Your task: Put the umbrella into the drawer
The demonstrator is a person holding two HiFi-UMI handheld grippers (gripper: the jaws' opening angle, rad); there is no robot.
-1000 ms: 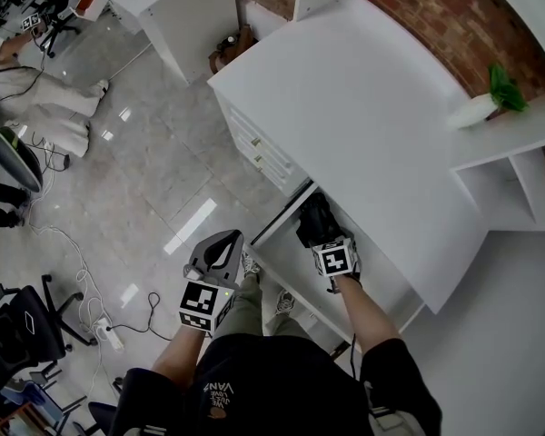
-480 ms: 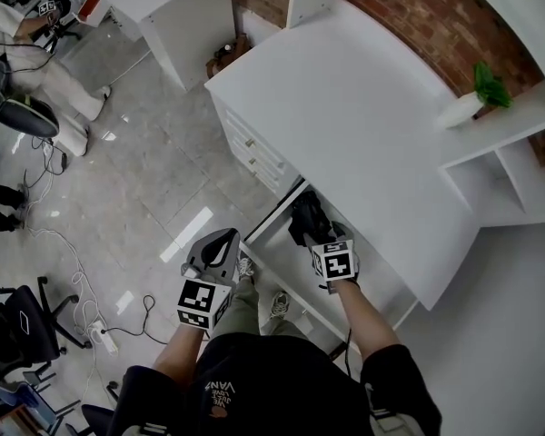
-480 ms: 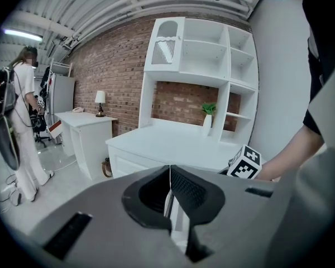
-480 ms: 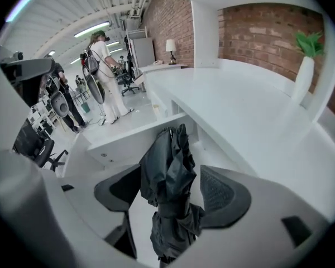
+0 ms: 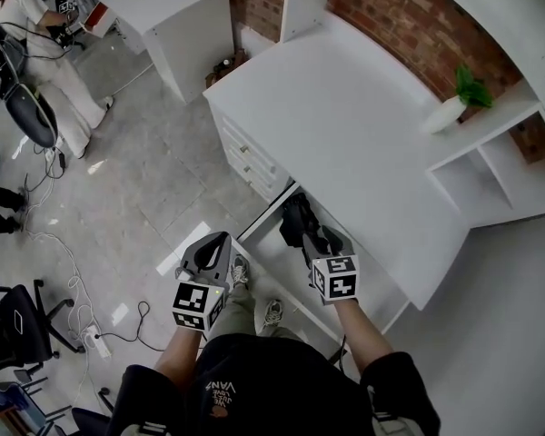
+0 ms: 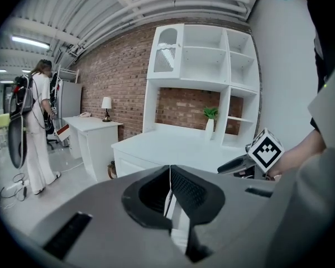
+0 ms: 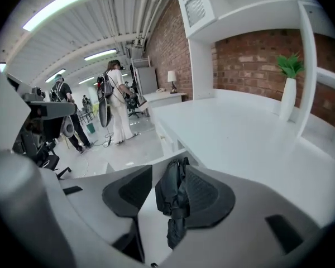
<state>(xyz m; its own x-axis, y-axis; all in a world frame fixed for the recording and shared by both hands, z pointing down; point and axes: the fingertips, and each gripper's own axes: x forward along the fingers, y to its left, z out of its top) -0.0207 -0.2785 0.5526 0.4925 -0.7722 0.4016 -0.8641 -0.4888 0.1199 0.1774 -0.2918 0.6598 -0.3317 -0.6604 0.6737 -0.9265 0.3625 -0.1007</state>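
Observation:
The folded black umbrella (image 5: 293,222) lies inside the open white drawer (image 5: 274,260) under the desk top. My right gripper (image 5: 320,243) hangs above the drawer, just nearer to me than the umbrella. In the right gripper view the umbrella (image 7: 176,197) shows through the gap of the right gripper (image 7: 169,173), down in the drawer and not pinched. Its jaws have just been closing with nothing between them, and a gap remains. My left gripper (image 5: 216,243) hovers left of the drawer over the floor, and the left gripper (image 6: 168,171) shows its pads meeting, empty.
A white desk (image 5: 345,125) with small drawers (image 5: 245,157) stands against a brick wall. A vase with a green plant (image 5: 447,109) sits by the shelf unit (image 5: 490,166). Cables (image 5: 82,289), office chairs (image 5: 18,321) and a person (image 5: 36,34) occupy the floor at left.
My right gripper has risen out of the drawer and drawn back toward me, leaving the umbrella lying inside. Its jaws have narrowed. The left gripper has shifted slightly.

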